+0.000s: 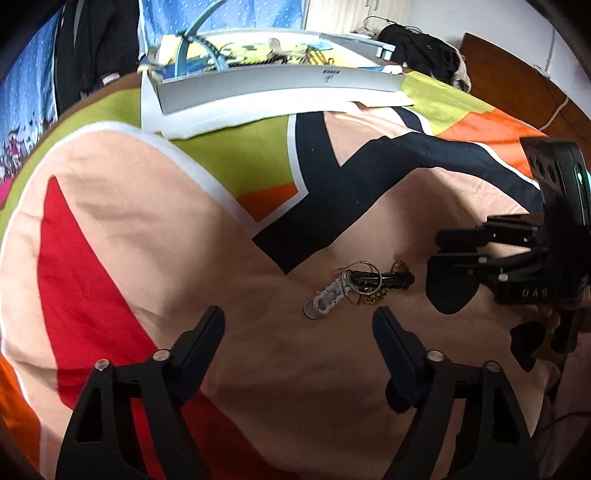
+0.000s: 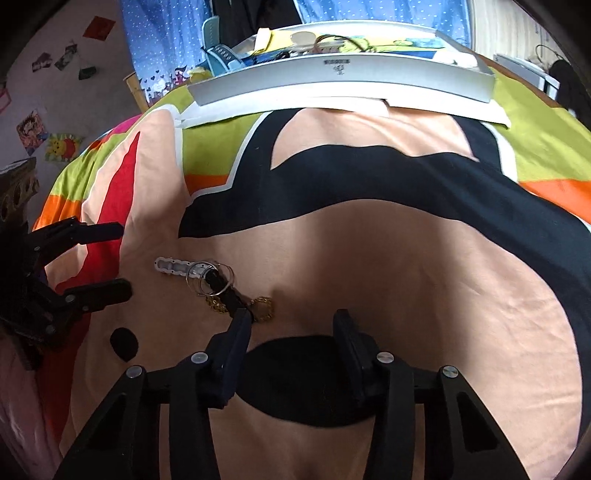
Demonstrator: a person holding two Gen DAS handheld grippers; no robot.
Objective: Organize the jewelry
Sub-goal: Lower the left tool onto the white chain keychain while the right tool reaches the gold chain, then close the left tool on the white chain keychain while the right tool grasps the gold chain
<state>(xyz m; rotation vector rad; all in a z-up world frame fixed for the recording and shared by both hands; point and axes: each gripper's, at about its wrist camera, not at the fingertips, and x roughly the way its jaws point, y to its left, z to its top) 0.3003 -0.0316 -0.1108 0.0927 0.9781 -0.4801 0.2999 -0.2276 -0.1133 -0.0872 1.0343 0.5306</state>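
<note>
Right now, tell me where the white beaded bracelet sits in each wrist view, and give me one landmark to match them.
Left wrist view: the white beaded bracelet lies just right of centre, at the left end of the jewelry pile, above the gap between this gripper's fingers.
Right wrist view: it lies left of centre, at the pile's upper left end.
Shared landmark: the grey box at the top of both.

- A bedspread (image 1: 155, 192) covers the bed, printed in big patches of peach, red, lime green, orange and black with white edging.
- Blue dotted curtains (image 2: 166, 33) hang at the back.
- Dark clothes (image 1: 421, 48) lie heaped at the far right corner of the bed.
- A wooden headboard (image 1: 517, 74) stands behind the heap.
- Cartoon pictures (image 2: 33, 131) are stuck on the wall to the left.
- A light-blue chair (image 2: 221, 55) stands beyond the bed.
</note>
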